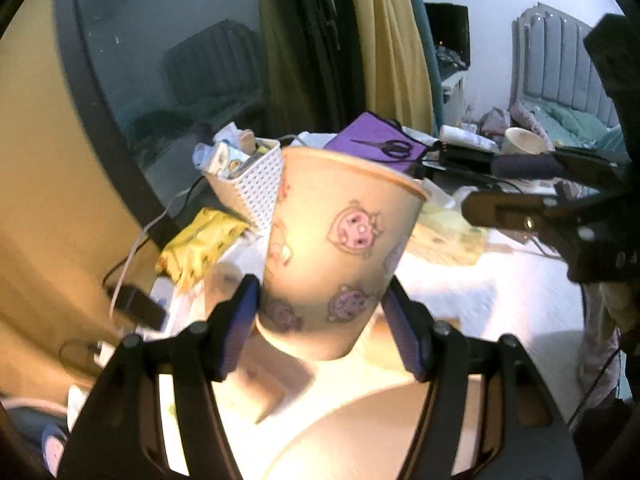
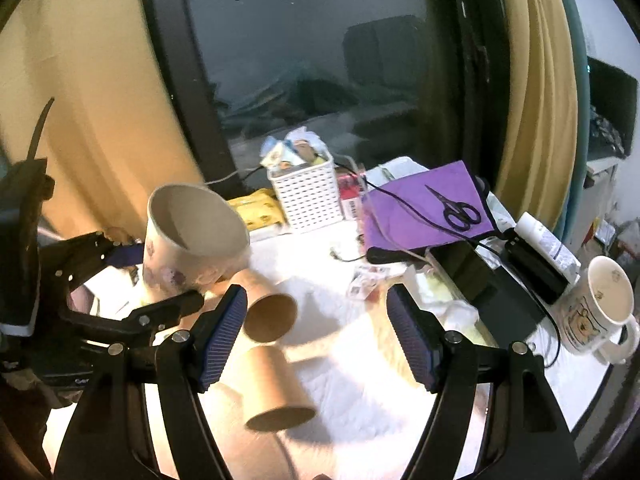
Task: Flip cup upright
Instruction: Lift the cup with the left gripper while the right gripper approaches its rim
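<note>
A white table (image 2: 360, 360) fills the near part of the scene, with a dark window (image 2: 320, 60) and yellow curtain (image 2: 536, 100) behind it. On the far right of the table lies a purple sheet (image 2: 416, 216) with black scissors (image 2: 456, 210) on top. Left of it stands a white perforated basket (image 2: 308, 196) stuffed with small packets. A white mug (image 2: 604, 312) with a bear print sits at the right edge.

The paper cup (image 1: 332, 252), printed with pink cartoon faces, is at the near left, lifted off the table, mouth up and tilted. The left gripper (image 1: 320, 320) holds it low on its sides, the blue pads of its fingers (image 1: 244, 320) pressed against the cup. In the right wrist view the cup's open mouth (image 2: 196, 220) faces up and toward the camera.

The right gripper (image 2: 316, 336) hovers over the table with fingers (image 2: 222, 340) spread wide, holding nothing. Two brown cardboard tubes (image 2: 276, 384) lie between and below them.
</note>
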Demonstrator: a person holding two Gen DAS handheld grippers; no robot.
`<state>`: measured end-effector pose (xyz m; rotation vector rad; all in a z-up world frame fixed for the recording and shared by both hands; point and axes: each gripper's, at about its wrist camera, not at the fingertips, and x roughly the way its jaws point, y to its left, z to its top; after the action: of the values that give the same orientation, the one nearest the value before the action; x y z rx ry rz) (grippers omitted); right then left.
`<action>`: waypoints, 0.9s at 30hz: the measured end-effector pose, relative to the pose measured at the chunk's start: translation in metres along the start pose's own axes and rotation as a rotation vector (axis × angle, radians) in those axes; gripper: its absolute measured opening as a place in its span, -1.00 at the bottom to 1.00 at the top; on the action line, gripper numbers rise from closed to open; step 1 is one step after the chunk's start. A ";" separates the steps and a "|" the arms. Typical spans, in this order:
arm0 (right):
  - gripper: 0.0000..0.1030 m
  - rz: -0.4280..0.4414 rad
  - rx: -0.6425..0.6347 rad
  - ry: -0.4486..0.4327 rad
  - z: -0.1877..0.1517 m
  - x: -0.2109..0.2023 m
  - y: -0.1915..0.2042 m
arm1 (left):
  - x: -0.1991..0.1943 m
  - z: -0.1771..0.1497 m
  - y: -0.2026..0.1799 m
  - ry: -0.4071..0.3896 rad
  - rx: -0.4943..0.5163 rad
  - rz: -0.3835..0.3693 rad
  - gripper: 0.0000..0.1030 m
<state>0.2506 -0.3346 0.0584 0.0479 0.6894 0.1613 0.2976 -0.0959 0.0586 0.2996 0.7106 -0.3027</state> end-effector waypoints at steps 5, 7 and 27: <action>0.46 0.011 -0.046 -0.014 -0.015 -0.027 0.030 | -0.037 -0.034 0.001 -0.050 -0.063 -0.020 0.23; 0.46 0.022 -0.066 -0.016 -0.021 -0.037 0.041 | -0.050 -0.050 -0.002 -0.076 -0.080 -0.011 0.23; 0.46 0.170 -0.235 -0.030 -0.139 -0.124 0.131 | -0.117 -0.210 -0.040 -0.288 -0.337 -0.066 0.23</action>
<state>0.0510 -0.2273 0.0421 -0.1168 0.6326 0.4035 0.0743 -0.0356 -0.0202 -0.0876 0.4769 -0.2763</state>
